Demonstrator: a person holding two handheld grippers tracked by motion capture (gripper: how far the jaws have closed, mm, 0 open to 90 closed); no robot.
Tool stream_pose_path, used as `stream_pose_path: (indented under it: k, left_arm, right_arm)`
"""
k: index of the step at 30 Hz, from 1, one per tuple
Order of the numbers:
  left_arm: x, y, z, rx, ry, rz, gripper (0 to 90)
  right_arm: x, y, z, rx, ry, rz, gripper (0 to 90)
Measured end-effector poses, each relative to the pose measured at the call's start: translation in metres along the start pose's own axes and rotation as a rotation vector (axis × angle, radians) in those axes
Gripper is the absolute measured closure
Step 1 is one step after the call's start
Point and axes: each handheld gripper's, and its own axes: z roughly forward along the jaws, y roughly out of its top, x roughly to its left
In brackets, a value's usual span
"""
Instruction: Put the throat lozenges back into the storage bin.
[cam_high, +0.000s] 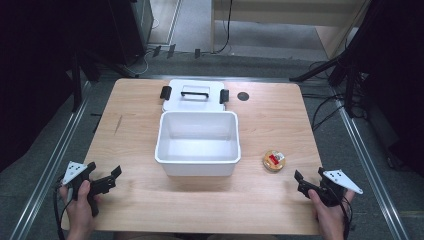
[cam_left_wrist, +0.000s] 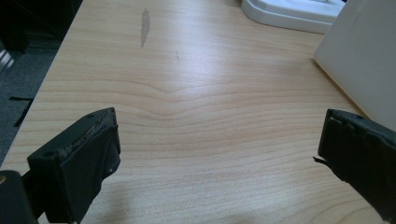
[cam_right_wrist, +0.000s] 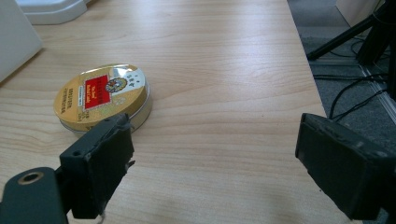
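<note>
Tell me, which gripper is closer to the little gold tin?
The right. The right gripper sits just past the gold tin, toward the person, jaws open. The left gripper is far across the table, beyond the white box.

A light wooden table (cam_high: 150, 210) stands on a grey floor (cam_high: 200, 62). Beyond the table's far edge, pale wooden furniture (cam_high: 280, 15) rises. Black stands (cam_high: 320, 70) and cables (cam_high: 325, 107) crowd the floor right of the table; metal rails (cam_high: 45, 170) flank it.
</note>
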Motion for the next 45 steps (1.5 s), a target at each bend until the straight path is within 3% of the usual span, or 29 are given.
stream_pose_path:
  k: [4, 8, 17, 23, 25, 26, 29, 36, 39, 45]
  left_arm:
    - [0.0, 0.0, 0.0, 0.0, 0.003, 0.002, 0.0]
    - [-0.001, 0.0, 0.0, 0.005, 0.006, 0.008, 0.0]
    - [0.0, 0.0, 0.0, 0.0, 0.002, 0.005, 0.0]
    - [-0.001, 0.0, 0.0, 0.003, 0.001, 0.01, 0.0]
    - [-0.001, 0.0, 0.0, 0.003, 0.001, 0.011, 0.0]
    - [-0.001, 0.0, 0.0, 0.005, 0.0, 0.011, 0.0]
    - [-0.001, 0.0, 0.0, 0.004, -0.001, 0.011, 0.0]
    - [-0.001, 0.0, 0.0, 0.007, -0.003, 0.01, 0.0]
    - [0.0, 0.0, 0.001, 0.006, -0.005, 0.007, 0.0]
    - [0.0, 0.0, 0.001, 0.009, -0.008, 0.006, 0.0]
  right_arm:
    - [0.003, 0.001, 0.0, 0.025, 0.0, -0.028, 10.1]
    - [0.007, 0.003, 0.001, 0.062, 0.032, -0.045, 9.5]
    - [0.018, 0.024, 0.005, 0.204, 0.024, -0.128, 9.5]
    - [0.024, 0.045, 0.012, 0.356, 0.011, -0.205, 9.6]
    - [0.025, 0.048, 0.013, 0.372, 0.012, -0.217, 9.6]
    - [0.03, 0.056, 0.015, 0.424, 0.016, -0.264, 9.6]
    - [0.035, 0.061, 0.019, 0.481, 0.022, -0.309, 9.5]
    - [0.051, 0.076, 0.036, 0.65, 0.039, -0.388, 8.7]
    - [0.058, 0.083, 0.043, 0.717, 0.042, -0.422, 2.9]
    - [0.075, 0.092, 0.059, 0.832, 0.065, -0.475, 0.0]
